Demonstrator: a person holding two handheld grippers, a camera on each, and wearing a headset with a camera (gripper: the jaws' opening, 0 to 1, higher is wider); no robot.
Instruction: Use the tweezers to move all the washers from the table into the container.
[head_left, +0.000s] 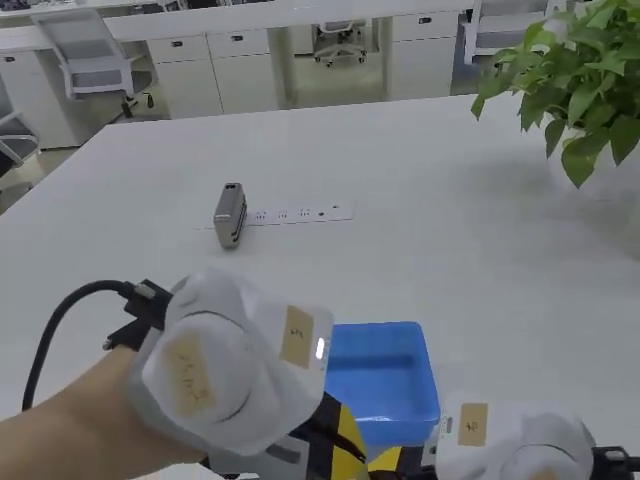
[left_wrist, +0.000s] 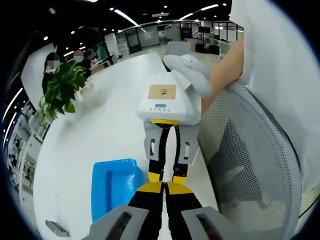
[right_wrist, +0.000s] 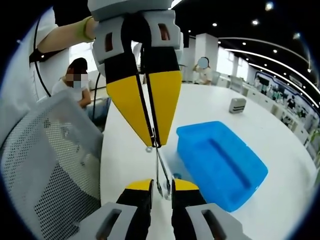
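Both sets of jaws are pinching the one pair of tweezers (right_wrist: 159, 167). The right gripper (right_wrist: 161, 187) is clamping the wider end between its yellow tips. The left gripper (right_wrist: 152, 141) is facing it nose to nose and squeezing the narrow end, its tips pressed together. The tweezers are being held over the white table (head_left: 430, 200), close to its near edge.

One blue container (right_wrist: 220, 165) is sitting at about three o'clock from the tweezers in the right gripper view, near them but apart, and its floor is showing plain blue. One small ring, a washer (right_wrist: 148, 149), is lying on the table at nine o'clock from the narrow end, just beside it. A second dark speck by the container's near corner is too small to tell.

From the head view, one power strip (head_left: 295, 214) with one grey box (head_left: 230, 215) at its end is lying at eleven o'clock from the container, well apart, and one leafy plant (head_left: 580, 90) is standing at two o'clock.
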